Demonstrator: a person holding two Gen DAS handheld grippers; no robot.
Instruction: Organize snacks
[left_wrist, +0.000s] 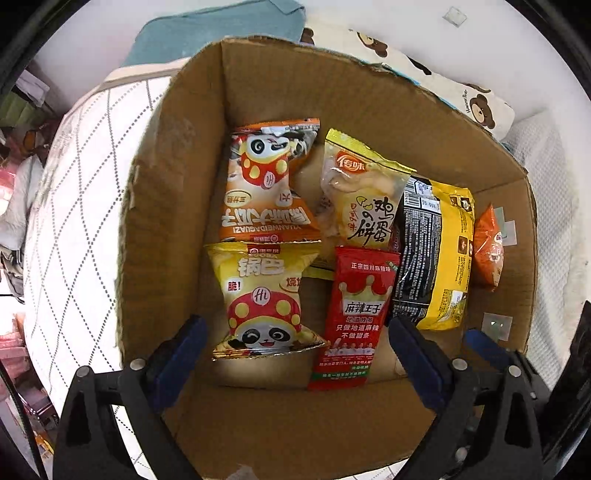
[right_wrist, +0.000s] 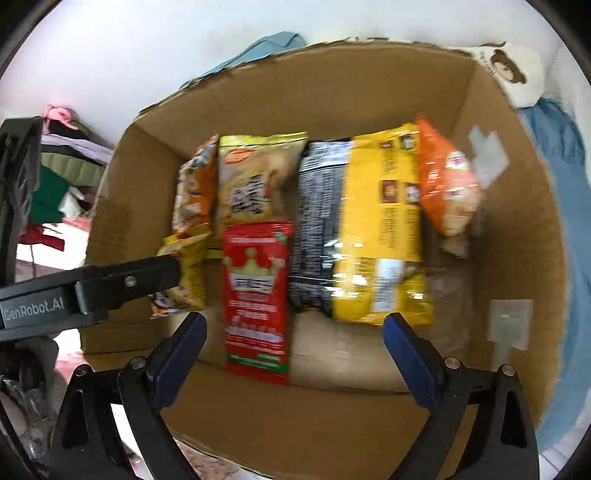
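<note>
Left wrist view: both my left gripper (left_wrist: 295, 354) and right gripper (right_wrist: 293, 354) hang spread, empty, above packets in the cardboard box (left_wrist: 177, 155); descending carelessly could crush the egg biscuits (left_wrist: 364, 199).

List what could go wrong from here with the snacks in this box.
1. The red spicy strip packet overlaps the large yellow-and-black bag, so a claw closing on one may drag the other.
2. The small orange packet leans by the cardboard box wall; a claw may struggle to fit beside it.
3. Both open claws, left claw and right claw, hover over the same box, and the left shows in the right wrist view, so they could collide.
</note>
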